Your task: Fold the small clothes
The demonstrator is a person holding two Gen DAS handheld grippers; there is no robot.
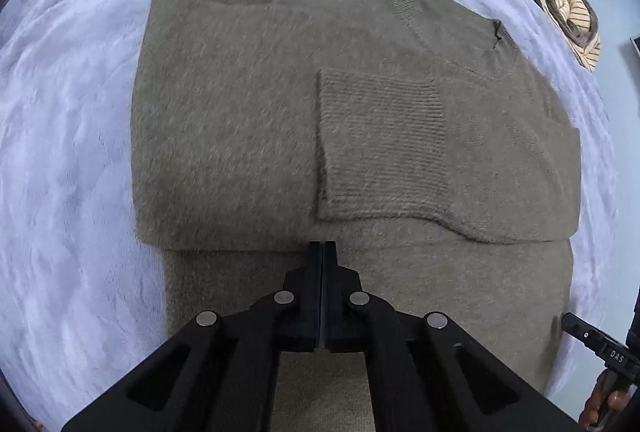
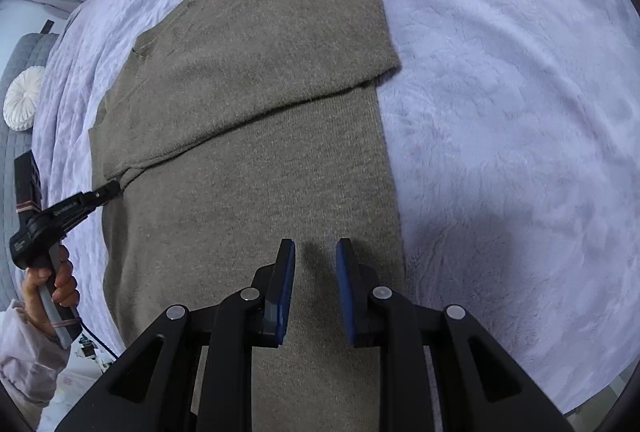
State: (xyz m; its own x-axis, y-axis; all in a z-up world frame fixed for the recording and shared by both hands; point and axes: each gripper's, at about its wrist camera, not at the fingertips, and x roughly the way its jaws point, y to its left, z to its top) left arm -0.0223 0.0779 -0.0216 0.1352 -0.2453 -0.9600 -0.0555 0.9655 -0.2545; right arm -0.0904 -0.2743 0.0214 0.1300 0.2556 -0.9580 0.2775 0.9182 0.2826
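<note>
The sweater (image 1: 248,120) is fuzzy grey-brown with ribbed cuffs, the bed cover (image 2: 500,92) is pale purple, the cloth (image 1: 568,8) far off has cream and brown stripes, and the black right gripper (image 2: 315,252) has blue pads (image 2: 345,284).

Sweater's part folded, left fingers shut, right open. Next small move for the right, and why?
Probably lower the right gripper onto the sweater beneath it and close. Its fingers hang open over the unfolded lower panel, gripping nothing. The left gripper is shut, its tip at the folded sleeve's edge; whether it pinches cloth is unclear. The lower panel still lies flat on the blanket, so a grip there would likely start the next fold.
</note>
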